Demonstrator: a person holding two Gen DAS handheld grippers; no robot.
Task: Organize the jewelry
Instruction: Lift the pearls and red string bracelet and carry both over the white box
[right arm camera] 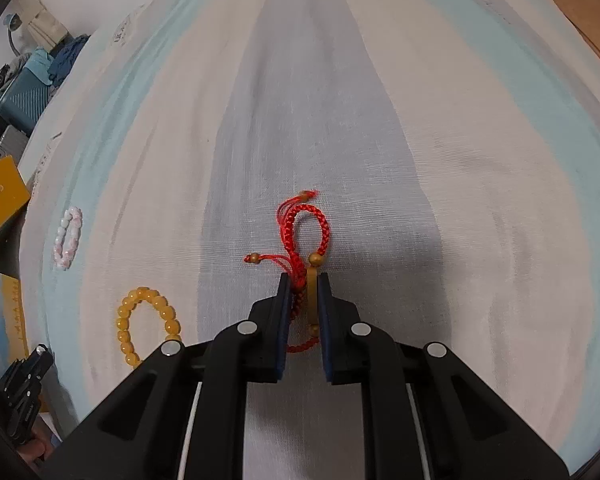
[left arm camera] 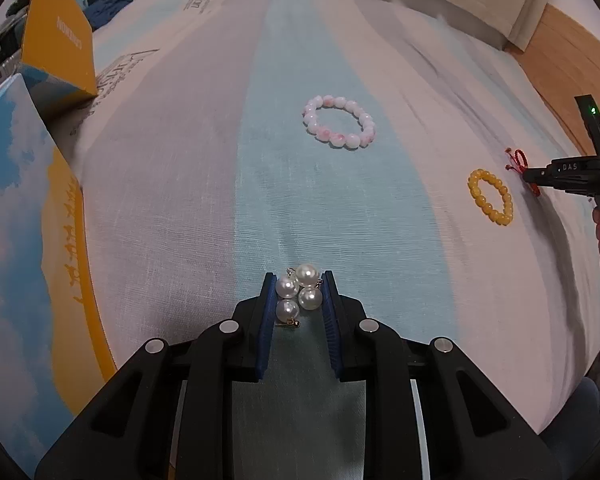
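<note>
Pearl earrings (left arm camera: 299, 292) pinched in left gripper (left arm camera: 299, 285) fingers; red cord bracelet (right arm camera: 305, 240) — clamped by right gripper (right arm camera: 304, 280).

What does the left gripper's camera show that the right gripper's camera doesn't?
Only the left camera shows the pearl earrings, squeezed between the left gripper, and the wooden floor past the bed.

Only the right camera shows the red braided bracelet close up, pinched in the right gripper, and a suitcase by the wall.

Both show the striped bedsheet, the pink bead bracelet and the yellow bead bracelet lying loose, and the yellow box.
</note>
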